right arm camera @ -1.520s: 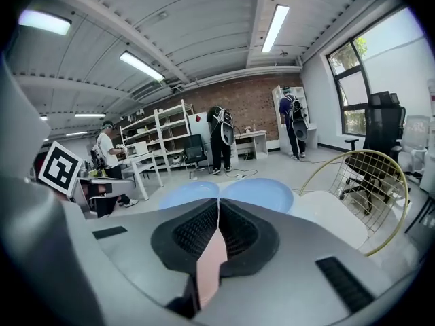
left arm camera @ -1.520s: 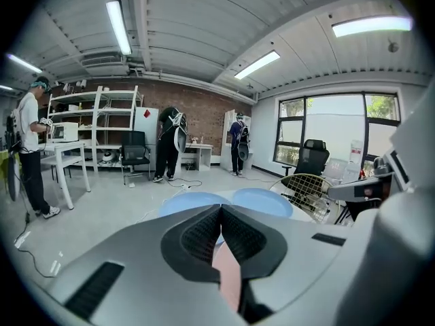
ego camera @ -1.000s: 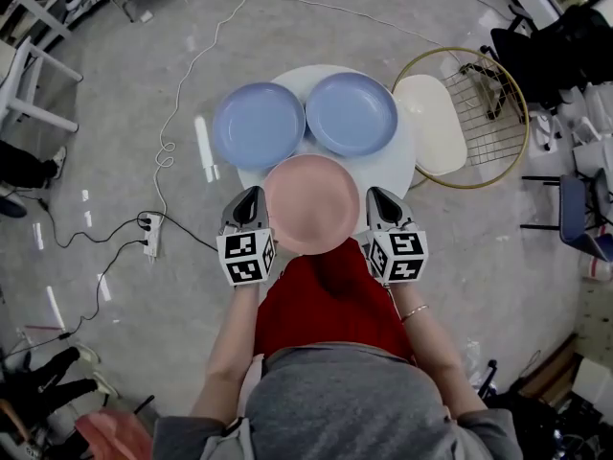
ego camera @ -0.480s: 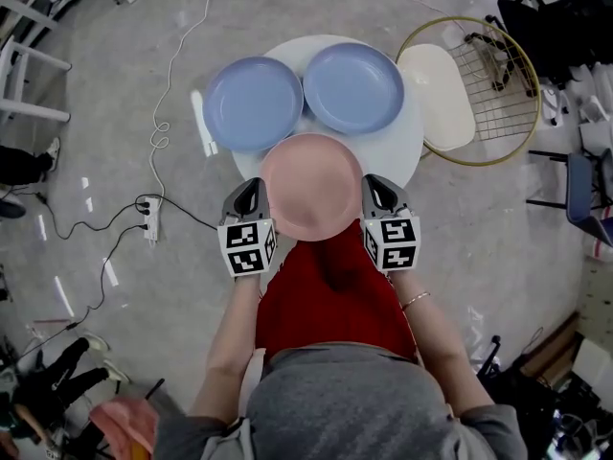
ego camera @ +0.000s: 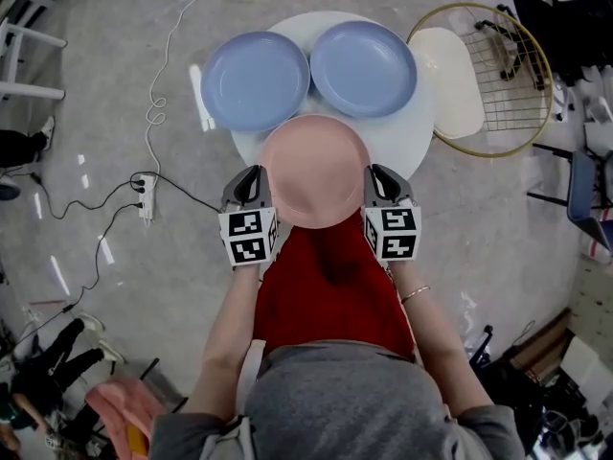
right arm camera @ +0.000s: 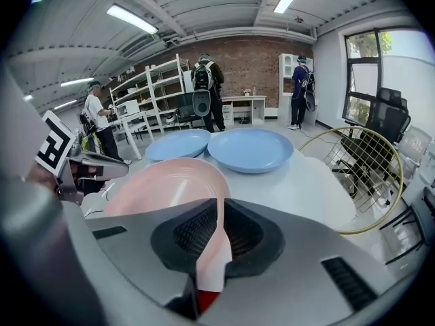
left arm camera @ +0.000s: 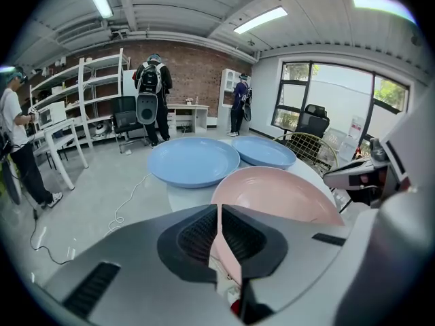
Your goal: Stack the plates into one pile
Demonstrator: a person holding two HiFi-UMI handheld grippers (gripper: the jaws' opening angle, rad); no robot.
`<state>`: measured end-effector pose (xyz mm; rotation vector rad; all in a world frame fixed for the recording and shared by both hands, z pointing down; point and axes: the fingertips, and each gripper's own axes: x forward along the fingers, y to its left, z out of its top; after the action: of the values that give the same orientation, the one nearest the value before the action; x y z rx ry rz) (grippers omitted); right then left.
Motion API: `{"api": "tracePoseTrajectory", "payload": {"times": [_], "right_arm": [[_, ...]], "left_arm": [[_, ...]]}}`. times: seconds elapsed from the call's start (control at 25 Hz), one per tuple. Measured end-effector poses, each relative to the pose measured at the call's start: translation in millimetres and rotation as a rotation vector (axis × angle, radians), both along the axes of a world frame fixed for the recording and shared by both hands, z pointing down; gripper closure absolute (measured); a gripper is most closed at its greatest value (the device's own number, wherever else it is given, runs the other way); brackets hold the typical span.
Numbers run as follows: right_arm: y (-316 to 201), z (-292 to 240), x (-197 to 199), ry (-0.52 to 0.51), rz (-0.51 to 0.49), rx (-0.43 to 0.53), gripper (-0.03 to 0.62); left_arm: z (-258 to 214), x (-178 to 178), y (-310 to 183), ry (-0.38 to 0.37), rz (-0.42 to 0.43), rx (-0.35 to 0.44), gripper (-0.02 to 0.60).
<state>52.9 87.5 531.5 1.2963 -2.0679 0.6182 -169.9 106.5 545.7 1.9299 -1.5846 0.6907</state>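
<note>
Pink plate (ego camera: 314, 171) held at the table's (ego camera: 414, 130) near edge
Left gripper (ego camera: 251, 186) and right gripper (ego camera: 380, 182) pinch opposite rims, blue plates (ego camera: 255, 80) beyond; an uneven pull could slip one thin rim free.

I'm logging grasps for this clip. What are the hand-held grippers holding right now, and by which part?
The pink plate, by its rim: the left hand-held gripper pinches its left edge, the right hand-held gripper its right edge.
</note>
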Motion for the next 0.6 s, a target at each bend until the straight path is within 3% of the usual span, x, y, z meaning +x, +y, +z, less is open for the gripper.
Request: {"api": "tracePoseTrajectory", "payload": {"times": [0.52, 0.6], "right_arm": [[1, 21, 3, 0.037, -0.004, -0.066, 0.560], [3, 25, 2, 0.045, -0.008, -0.078, 0.511]], "left_arm": [[25, -4, 4, 0.004, -0.032, -0.080, 0.457], [30, -5, 6, 0.003, -0.036, -0.091, 0.454]]}}
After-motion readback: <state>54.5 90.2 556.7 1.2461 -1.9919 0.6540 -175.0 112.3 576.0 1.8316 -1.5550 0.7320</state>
